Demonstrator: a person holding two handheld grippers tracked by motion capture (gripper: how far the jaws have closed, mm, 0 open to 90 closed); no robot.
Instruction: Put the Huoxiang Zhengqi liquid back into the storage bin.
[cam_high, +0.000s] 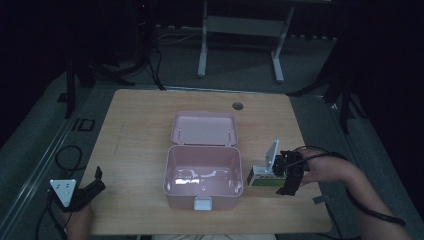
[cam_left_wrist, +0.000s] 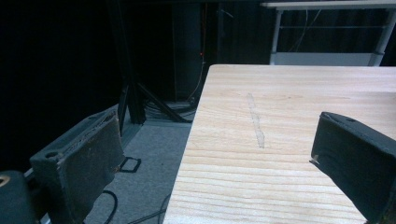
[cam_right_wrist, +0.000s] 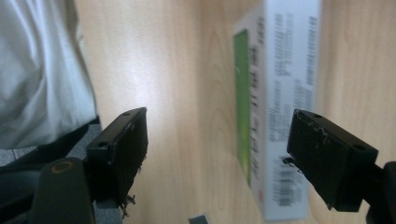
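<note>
One pink case (cam_high: 202, 172), lid open, sits mid-table (cam_high: 135, 130); one green-and-white carton (cam_high: 262, 179) lies just right of it. Two tongs: right (cam_high: 286, 176) gaping over the carton, not gripping; left (cam_high: 95, 184) wide open, empty. Pale wooden table, dark room, grey floor.

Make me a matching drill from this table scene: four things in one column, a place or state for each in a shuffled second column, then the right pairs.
Things
1. pink box
2. green and white carton
3. left gripper
4. right gripper

Places or states
A. jaws open above bare wood at the table's left edge, nothing between them
B. lies on the table just right of the pink box
C. stands mid-table with its lid swung open
D. jaws open, poised over the carton without pressing it

Pairs: 1-C, 2-B, 3-A, 4-D
</note>
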